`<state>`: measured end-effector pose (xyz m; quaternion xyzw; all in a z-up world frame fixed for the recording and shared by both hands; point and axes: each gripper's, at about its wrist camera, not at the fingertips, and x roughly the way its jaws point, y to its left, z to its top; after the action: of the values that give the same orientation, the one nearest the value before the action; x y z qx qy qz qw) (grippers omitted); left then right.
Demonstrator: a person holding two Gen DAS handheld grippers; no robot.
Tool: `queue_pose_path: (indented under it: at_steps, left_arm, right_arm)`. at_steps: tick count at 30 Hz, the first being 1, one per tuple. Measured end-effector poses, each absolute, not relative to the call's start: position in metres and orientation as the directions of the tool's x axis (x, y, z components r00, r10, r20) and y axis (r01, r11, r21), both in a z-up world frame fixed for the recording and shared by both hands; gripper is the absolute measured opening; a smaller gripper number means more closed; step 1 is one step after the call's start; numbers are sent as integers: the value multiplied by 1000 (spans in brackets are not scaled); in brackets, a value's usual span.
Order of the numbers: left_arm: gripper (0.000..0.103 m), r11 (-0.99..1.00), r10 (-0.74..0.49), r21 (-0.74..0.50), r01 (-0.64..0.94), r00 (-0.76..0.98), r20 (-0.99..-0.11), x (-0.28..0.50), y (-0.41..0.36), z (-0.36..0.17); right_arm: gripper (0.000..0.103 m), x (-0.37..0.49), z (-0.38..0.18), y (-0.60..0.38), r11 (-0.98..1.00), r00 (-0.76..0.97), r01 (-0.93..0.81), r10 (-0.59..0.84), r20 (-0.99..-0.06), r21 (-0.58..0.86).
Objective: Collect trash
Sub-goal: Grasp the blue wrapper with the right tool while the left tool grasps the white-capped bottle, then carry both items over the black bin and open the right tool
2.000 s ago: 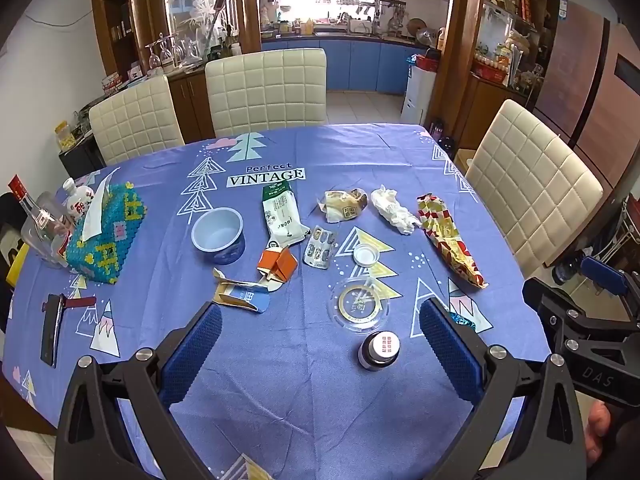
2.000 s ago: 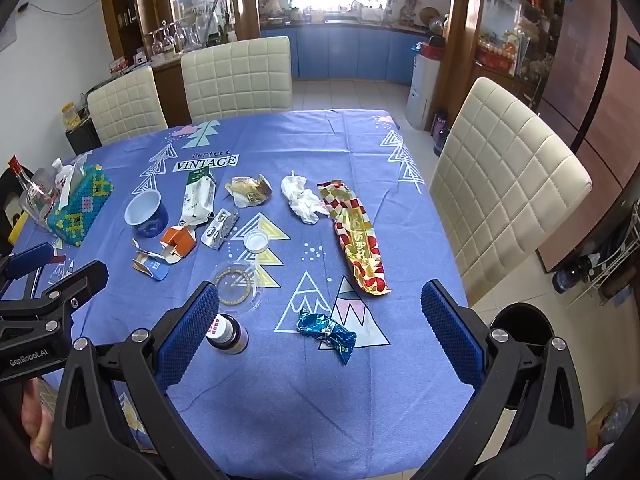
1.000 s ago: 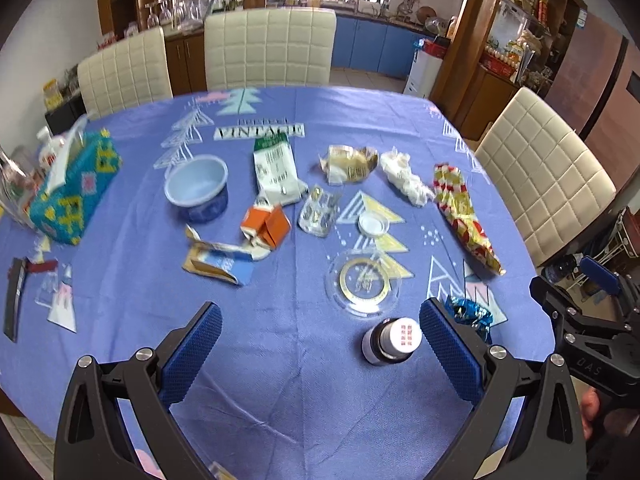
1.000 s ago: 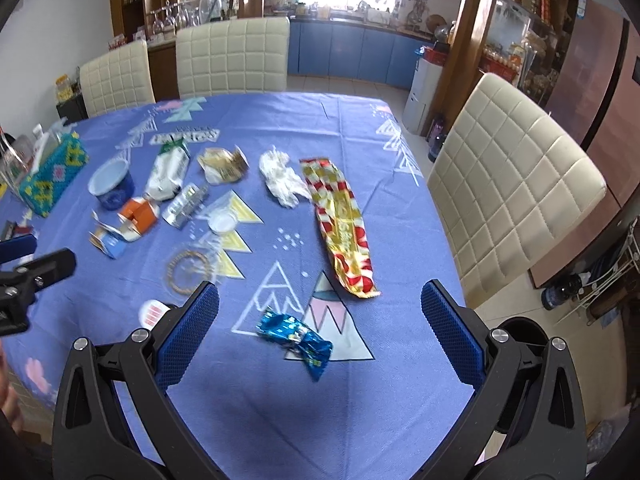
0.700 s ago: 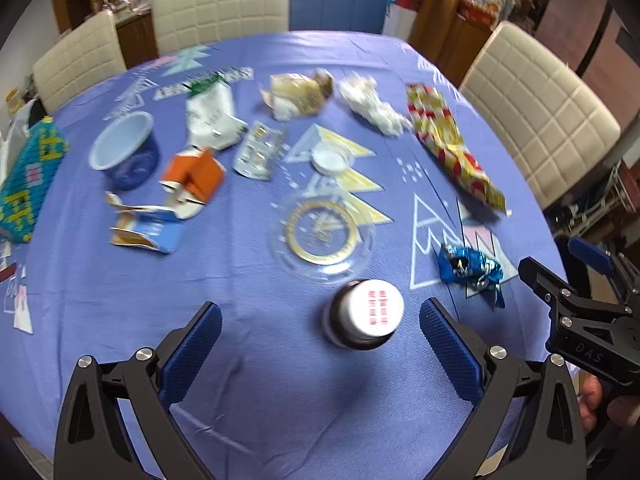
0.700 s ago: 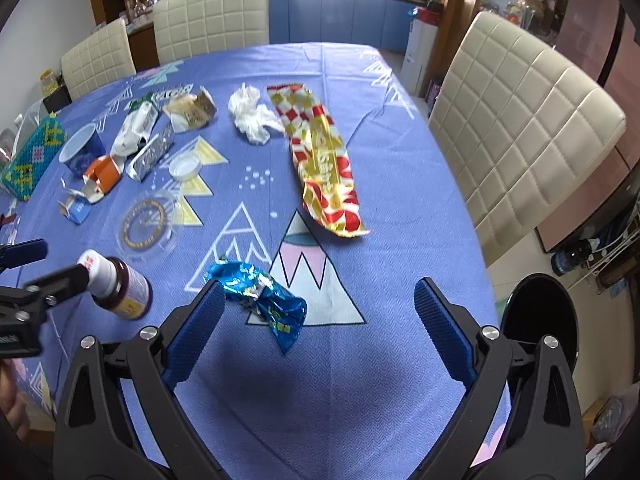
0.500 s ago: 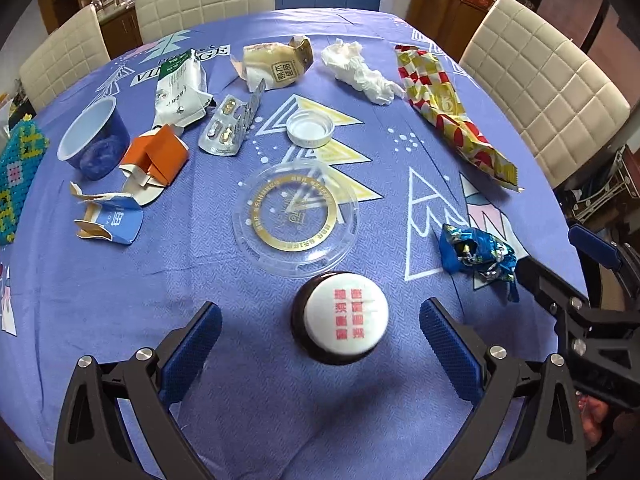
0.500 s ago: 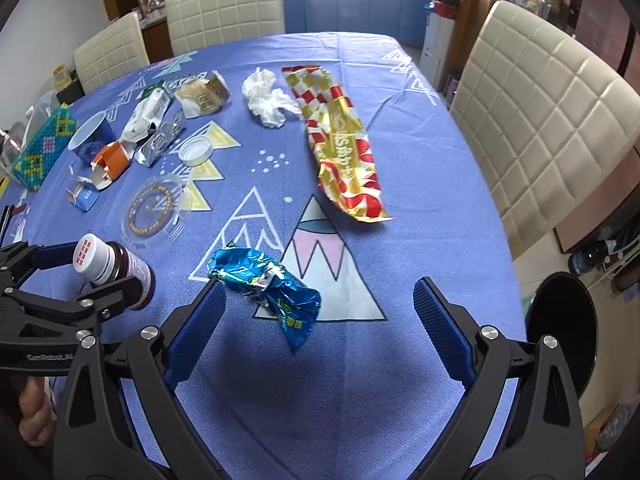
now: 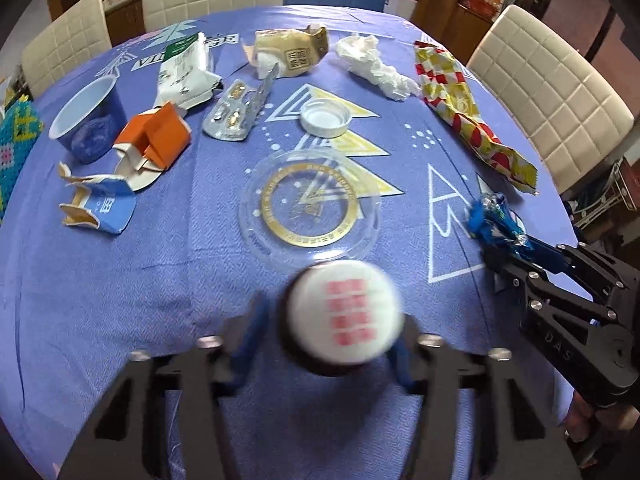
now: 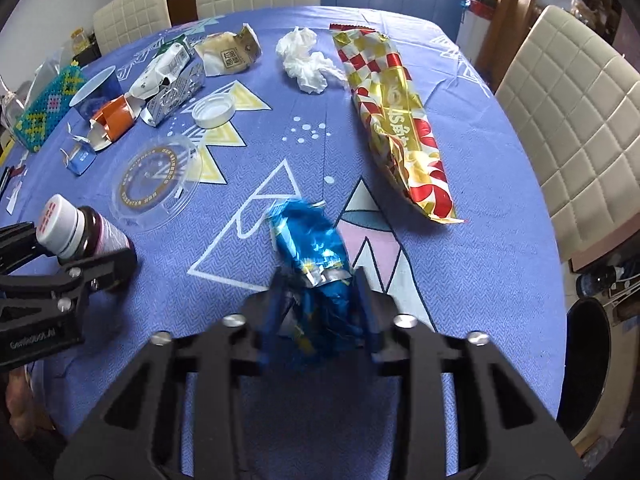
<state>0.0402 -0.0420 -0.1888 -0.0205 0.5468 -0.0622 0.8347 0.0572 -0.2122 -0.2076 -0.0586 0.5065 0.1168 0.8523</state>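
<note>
Right wrist view: we are closing the right gripper [image 10: 320, 304] on the blue foil wrapper [image 10: 314, 258] at the table's near edge; it looks light and crinkly, best pinched mid-body. We are also closing the left gripper [image 9: 326, 344] around the white-capped bottle [image 9: 344, 316], left of it, probably rigid, slick and heavier.

A dark bottle [image 9: 316, 354] with a white, red-printed cap is seen upright; a crumpled blue foil wrapper [image 10: 316, 264] is seen nearby.
</note>
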Motion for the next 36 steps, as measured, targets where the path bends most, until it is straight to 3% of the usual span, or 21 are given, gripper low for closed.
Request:
queue_pose_path:
  at_steps: [7, 13, 23, 36]
  left_arm:
    - [44, 989, -132, -86, 121, 462, -877, 53, -56, -156]
    - [44, 965, -192, -60, 256, 530, -826, 61, -104, -122]
    - [44, 882, -306, -41, 469, 506, -806, 65, -206, -108]
    - [44, 745, -412, 2, 667, 463, -785, 53, -337, -93]
  right_arm:
    - [31, 55, -183, -228, 969, 491, -243, 168, -855, 51]
    - [31, 46, -149, -262, 985, 573, -167, 131, -809, 42]
    - [31, 28, -122, -359, 996, 628, 84, -81, -774, -35]
    - [33, -14, -116, -492, 908, 562, 413, -315, -765, -70]
